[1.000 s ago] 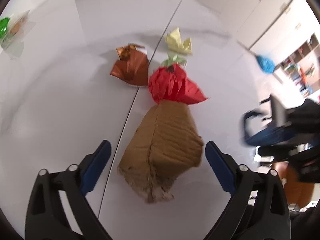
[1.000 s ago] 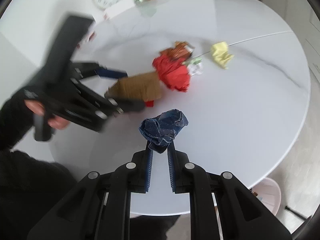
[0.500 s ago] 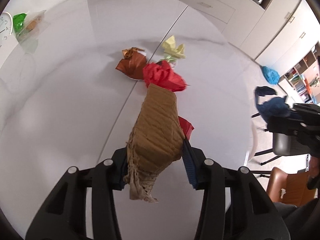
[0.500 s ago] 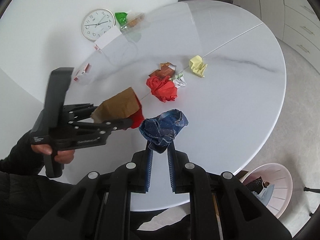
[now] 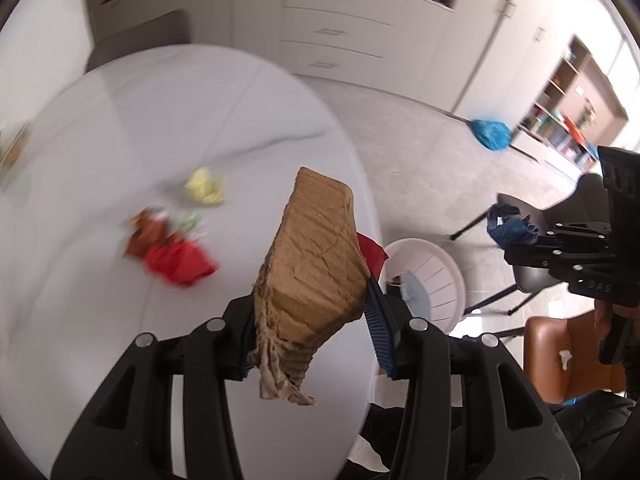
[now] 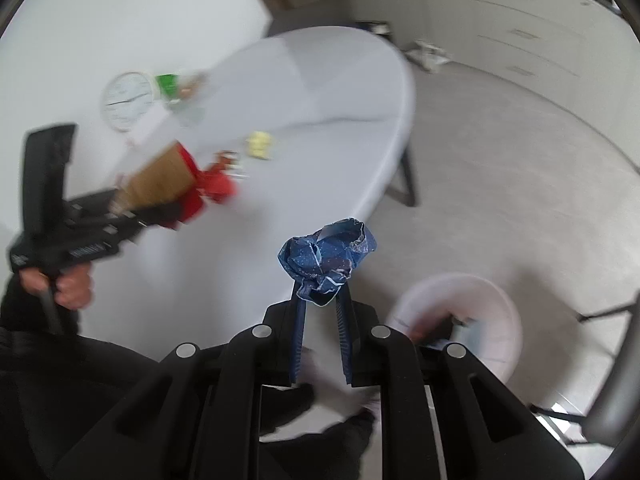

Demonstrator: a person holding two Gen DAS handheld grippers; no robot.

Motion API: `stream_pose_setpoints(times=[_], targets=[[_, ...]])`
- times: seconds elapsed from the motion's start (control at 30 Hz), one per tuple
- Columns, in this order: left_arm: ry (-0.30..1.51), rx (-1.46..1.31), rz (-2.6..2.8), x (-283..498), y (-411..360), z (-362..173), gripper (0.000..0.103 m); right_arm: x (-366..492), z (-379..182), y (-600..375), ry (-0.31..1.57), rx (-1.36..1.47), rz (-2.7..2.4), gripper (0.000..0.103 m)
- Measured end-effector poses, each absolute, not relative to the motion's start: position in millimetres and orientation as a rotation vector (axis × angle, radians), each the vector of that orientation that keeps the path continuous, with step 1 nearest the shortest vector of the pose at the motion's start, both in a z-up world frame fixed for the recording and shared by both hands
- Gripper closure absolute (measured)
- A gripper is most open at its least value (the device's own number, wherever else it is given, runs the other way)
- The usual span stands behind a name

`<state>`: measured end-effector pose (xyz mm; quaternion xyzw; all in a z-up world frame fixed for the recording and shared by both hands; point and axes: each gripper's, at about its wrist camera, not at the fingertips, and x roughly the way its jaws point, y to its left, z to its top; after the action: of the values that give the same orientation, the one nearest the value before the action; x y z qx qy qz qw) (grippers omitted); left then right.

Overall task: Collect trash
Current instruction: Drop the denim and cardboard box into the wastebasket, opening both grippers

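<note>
My left gripper is shut on a crumpled brown paper bag, with a red scrap caught beside it, held above the white table's right edge. My right gripper is shut on a crumpled blue paper ball, held over the floor beside the table. A pink-white trash basket stands on the floor below; it shows in the right wrist view too. Red, brown and yellow wads lie on the table.
A clock and a green-topped packet sit at the table's far side. Chairs stand to the right of the basket. A blue mop head lies on the floor. Cabinets line the far wall.
My left gripper closed on the brown bag and lifted it off the table toward the right edge. My right gripper carried the blue ball off the table toward the basket.
</note>
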<state>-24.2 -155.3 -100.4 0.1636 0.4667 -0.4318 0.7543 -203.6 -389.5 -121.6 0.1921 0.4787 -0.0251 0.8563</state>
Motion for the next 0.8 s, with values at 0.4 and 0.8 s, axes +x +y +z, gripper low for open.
stream_pose_setpoints(times=[0.4, 0.8], targets=[[1.006, 0.435, -1.114, -77, -252, -93, 0.058, -224, -192, -443, 1.142, 0.442, -0.214, 0.058], [1.056, 0.491, -1.161, -108, -288, -107, 0.058, -263, -185, -475, 1.107, 0.469, -0.424, 0.003]])
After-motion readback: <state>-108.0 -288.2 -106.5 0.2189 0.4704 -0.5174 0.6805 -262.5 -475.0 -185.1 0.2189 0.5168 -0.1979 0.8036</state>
